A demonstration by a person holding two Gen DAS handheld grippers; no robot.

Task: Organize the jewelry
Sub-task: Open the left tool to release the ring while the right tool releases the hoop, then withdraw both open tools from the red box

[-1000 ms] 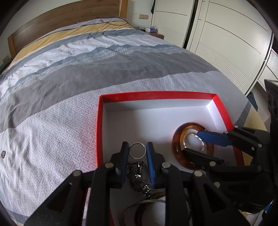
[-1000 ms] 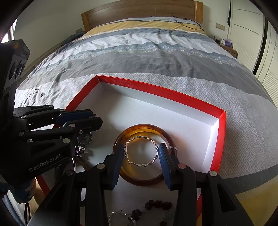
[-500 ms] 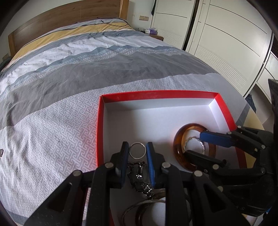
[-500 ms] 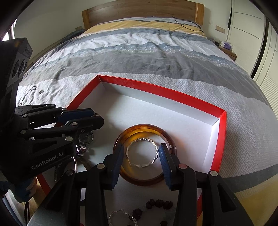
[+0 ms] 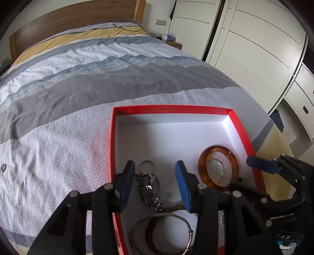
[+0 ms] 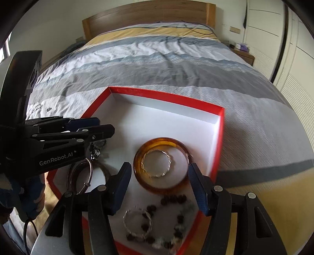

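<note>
A red box with a white floor [image 5: 196,137] [image 6: 176,125] lies on the bed. An amber bangle [image 5: 233,157] [image 6: 141,157] lies in it with a twisted silver bracelet [image 5: 220,164] [image 6: 166,157] inside its ring. My left gripper [image 5: 155,176] is open over a small silver ring [image 5: 147,166] and a watch [image 5: 152,184], holding nothing. My right gripper [image 6: 159,178] is open and empty just above the amber bangle. A thin silver hoop and a dark bangle [image 5: 162,231] [image 6: 82,174] lie near the left gripper. A dark bead bracelet [image 6: 176,215] and another silver bracelet [image 6: 137,221] lie under the right gripper.
The box sits on a grey and white patterned duvet [image 5: 58,137]. Small jewelry pieces lie on the duvet left of the box [image 6: 39,107] [image 5: 3,167]. White wardrobe doors [image 5: 255,49] stand to the right. A wooden headboard [image 6: 149,13] is at the far end.
Both grippers have opened and drawn back. The silver bracelet released by the right gripper now lies inside the amber bangle; the small ring and watch lie free between the left fingers.
</note>
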